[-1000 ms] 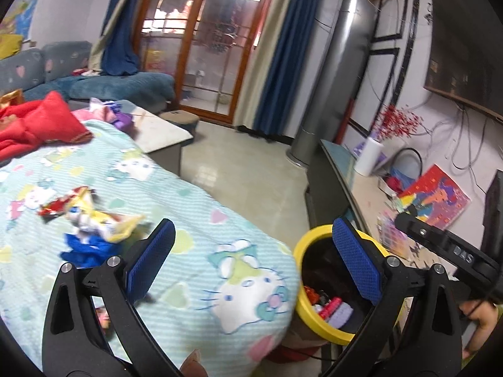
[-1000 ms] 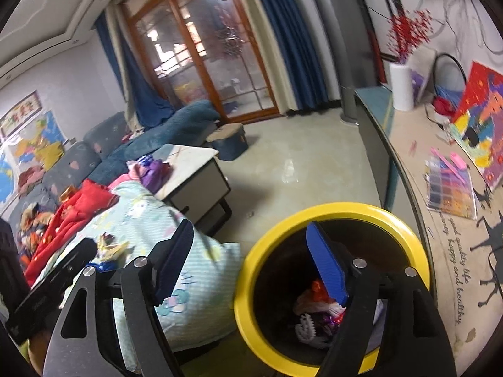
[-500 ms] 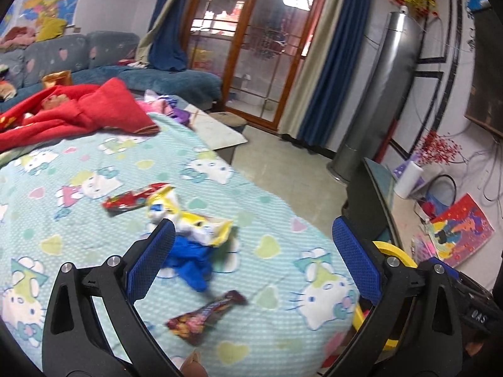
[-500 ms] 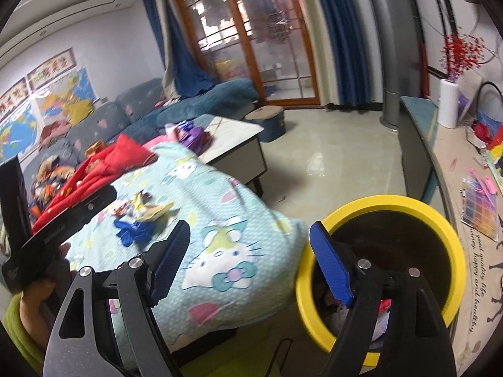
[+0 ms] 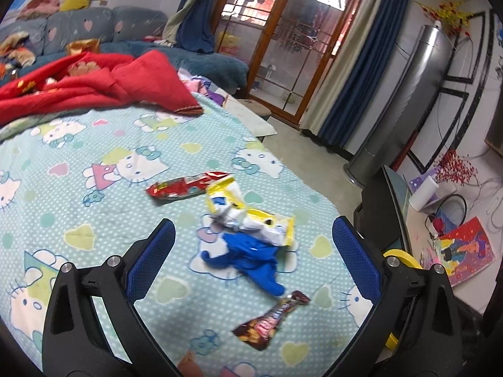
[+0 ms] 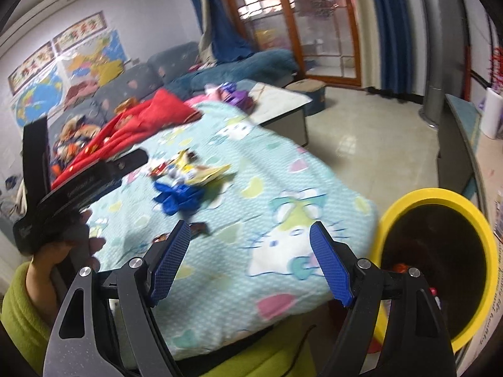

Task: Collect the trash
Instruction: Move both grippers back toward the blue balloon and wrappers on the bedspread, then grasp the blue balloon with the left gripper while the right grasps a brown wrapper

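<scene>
Bed (image 5: 94,144): four trash pieces left, clustered near 5 o'clock edge.
Bin (image 6: 471,207), yellow rim, on floor at 3 o'clock of bed: some trash already inside, so partly done.
White-yellow bag (image 5: 251,220) at heap centre; blue wad (image 5: 248,254) touching it at 6 o'clock; red wrapper (image 5: 185,185) at 10 o'clock; brown wrapper (image 5: 270,317) apart at 5 o'clock.
Left gripper (image 5: 251,248): jaws apart, empty, framing blue wad.
Right gripper (image 6: 248,260): jaws apart, empty, over bed edge.
</scene>
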Motion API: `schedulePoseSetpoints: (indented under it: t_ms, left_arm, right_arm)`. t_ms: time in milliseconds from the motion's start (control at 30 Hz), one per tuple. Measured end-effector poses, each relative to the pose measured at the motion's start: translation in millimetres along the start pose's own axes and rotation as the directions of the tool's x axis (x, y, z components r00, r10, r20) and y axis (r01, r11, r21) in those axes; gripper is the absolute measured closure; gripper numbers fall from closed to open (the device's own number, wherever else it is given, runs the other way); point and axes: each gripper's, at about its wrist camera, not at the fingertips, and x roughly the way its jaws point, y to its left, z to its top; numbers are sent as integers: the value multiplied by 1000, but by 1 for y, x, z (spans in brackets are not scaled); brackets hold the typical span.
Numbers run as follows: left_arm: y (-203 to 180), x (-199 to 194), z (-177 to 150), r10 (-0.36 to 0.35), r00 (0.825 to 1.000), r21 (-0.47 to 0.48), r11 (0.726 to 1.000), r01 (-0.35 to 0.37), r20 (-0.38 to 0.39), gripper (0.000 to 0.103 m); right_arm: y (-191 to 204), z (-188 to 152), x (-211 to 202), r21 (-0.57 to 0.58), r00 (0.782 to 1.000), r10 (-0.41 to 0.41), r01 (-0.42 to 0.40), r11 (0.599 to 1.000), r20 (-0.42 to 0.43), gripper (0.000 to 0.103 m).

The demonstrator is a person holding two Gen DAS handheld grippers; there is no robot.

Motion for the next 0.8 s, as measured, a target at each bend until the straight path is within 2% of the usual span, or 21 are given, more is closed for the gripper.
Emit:
schedulePoseSetpoints:
  t_ms: [233,500,633,700,800]
  left_arm:
    - [38,13,1,-58,997,-109,993,52,-50,12]
    - [59,29,-6,-168,981,-210,967,144,-100,30]
    - [60,40,-9,-221,968,-235,954,188,-123,31]
    - [61,45,-10,-248,960,-256,944,209,-132,33]
    - [61,54,-13,-262,954,-273,938,215,-148,43]
  right_arm:
    - [33,0,38,-12,993,68,-70,998,-94,29]
    - [52,-4,81,-1,980,95,-96,995,-173,38]
    - [54,-9,98,20,972,97,-94,995,-215,44]
    - [55,-10,100,15,975,89,-88,996,-204,49]
    - [56,-13,100,-9,975,90,-94,996,-201,63]
